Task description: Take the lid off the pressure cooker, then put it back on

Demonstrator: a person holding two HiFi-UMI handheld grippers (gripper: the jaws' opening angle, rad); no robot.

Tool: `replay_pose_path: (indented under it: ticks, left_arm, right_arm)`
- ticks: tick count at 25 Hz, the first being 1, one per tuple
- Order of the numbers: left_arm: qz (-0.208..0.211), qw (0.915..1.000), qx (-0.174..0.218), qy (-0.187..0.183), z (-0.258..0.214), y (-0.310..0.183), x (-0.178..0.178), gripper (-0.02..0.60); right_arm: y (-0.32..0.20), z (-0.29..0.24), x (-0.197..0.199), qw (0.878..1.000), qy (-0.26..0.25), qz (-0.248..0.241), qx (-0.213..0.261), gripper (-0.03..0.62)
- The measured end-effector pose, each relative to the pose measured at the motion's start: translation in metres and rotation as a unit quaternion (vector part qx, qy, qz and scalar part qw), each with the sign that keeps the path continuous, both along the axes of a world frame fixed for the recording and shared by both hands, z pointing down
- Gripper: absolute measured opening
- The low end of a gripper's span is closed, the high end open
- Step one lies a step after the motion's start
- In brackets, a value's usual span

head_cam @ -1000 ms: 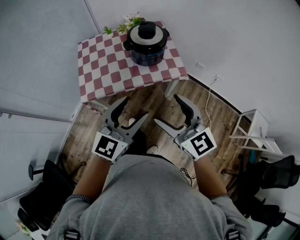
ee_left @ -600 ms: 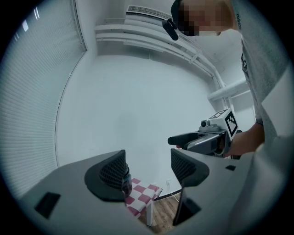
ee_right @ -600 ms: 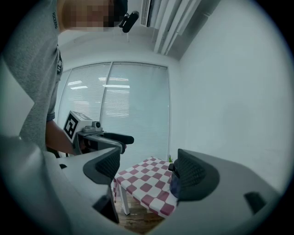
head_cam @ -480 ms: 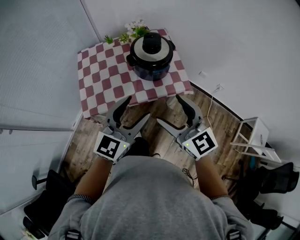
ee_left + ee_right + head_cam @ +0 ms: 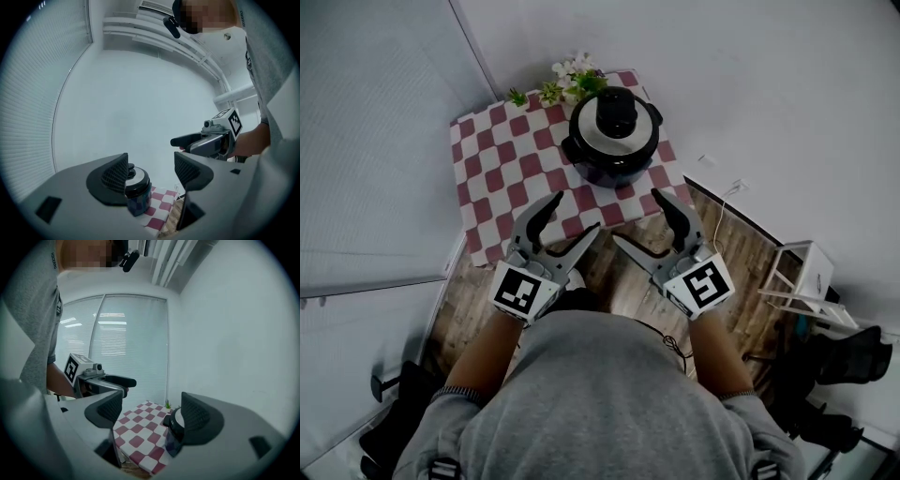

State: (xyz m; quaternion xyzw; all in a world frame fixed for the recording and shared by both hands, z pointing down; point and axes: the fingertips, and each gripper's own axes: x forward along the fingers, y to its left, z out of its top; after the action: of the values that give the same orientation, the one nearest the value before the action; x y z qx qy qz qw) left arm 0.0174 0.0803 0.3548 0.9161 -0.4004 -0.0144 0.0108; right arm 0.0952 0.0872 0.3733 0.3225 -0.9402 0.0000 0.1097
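step: pre-grasp, likely | left gripper [image 5: 575,214] and right gripper [image 5: 636,217] hovering, jaws gaping, empty | dark round pressure cooker [image 5: 614,148] sitting lidded on red-checked surface [image 5: 502,164] — ahead, untouched | next: reaching for its black-knobbed lid [image 5: 617,114]

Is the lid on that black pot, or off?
On. The lid sits level atop the pressure cooker, covering its whole mouth.

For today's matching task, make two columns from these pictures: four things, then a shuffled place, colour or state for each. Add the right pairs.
1 lid
2 tablecloth
3 flowers
4 left gripper

a open, holding nothing
b red and white checks
c on the cooker
d at the tablecloth's far edge

Pairs: 1-c, 2-b, 3-d, 4-a
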Motion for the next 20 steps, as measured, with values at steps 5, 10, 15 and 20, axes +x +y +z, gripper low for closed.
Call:
replay_pose_path:
  ticks: [5, 10, 15, 20]
  left_arm:
    - [0.018, 0.9998, -0.006, -0.001, 0.006, -0.031, -0.013, 0.331]
    - [0.027, 0.9996, -0.012, 0.002, 0.011, -0.057, -0.017, 0.331]
    - [0.033, 0.9991, -0.026, -0.009, 0.023, -0.081, -0.013, 0.331]
    - [0.033, 0.9985, -0.037, -0.022, 0.036, -0.117, -0.003, 0.331]
  right_arm:
    - [-0.025, 0.007, -0.009, 1.0, 0.005, 0.021, -0.009, 0.406]
    - [-0.046, 0.012, -0.011, 0.999, 0.007, 0.03, -0.015, 0.405]
    - [-0.076, 0.018, -0.01, 0.999, 0.006, 0.026, -0.022, 0.403]
    - [-0.116, 0.023, -0.005, 1.0, 0.007, 0.013, -0.025, 0.397]
